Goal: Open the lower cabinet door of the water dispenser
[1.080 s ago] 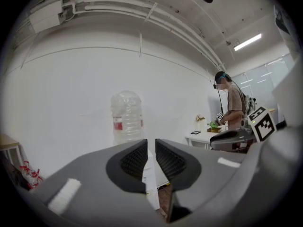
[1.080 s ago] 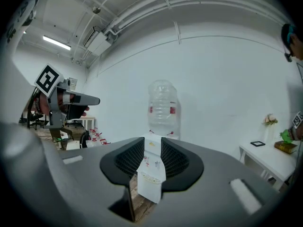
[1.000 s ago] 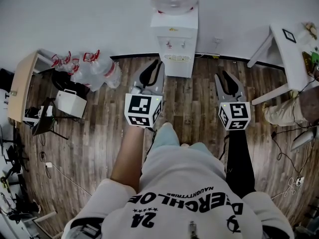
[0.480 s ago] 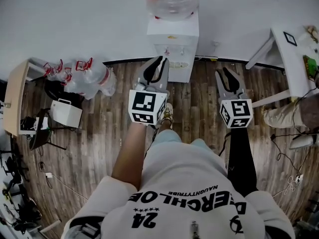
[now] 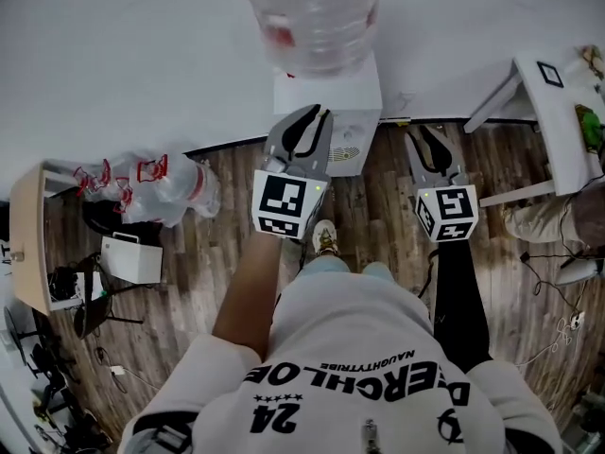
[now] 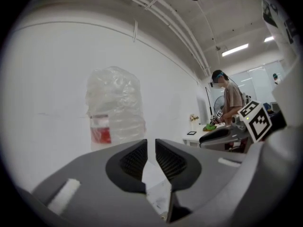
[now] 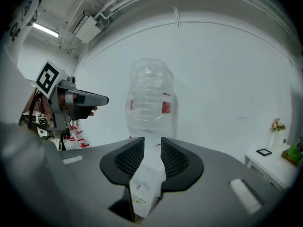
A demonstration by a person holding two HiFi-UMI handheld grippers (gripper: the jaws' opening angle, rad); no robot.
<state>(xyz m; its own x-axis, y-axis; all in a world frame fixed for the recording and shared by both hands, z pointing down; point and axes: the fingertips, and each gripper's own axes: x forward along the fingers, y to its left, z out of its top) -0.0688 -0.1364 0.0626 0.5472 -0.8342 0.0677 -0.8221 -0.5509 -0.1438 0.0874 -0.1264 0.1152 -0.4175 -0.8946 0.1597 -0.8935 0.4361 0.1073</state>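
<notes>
The left grey two-jaw gripper (image 6: pixel 151 144) has its ribbed jaws pressed together on nothing; the right grey two-jaw gripper (image 7: pixel 152 143) holds its jaws a little apart, also empty. Both face the white box-shaped water dispenser (image 5: pixel 331 95) standing against the white wall (image 5: pixel 142 45) just ahead, a clear plastic bottle (image 5: pixel 312 17) on top — its lower cabinet door can't be made out.

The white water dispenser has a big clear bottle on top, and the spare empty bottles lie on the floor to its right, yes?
Not quite. The head view shows the spare clear plastic bottles with red handles on the wooden floor to the left of the white water dispenser, not its right. The big clear bottle does sit on top.
</notes>
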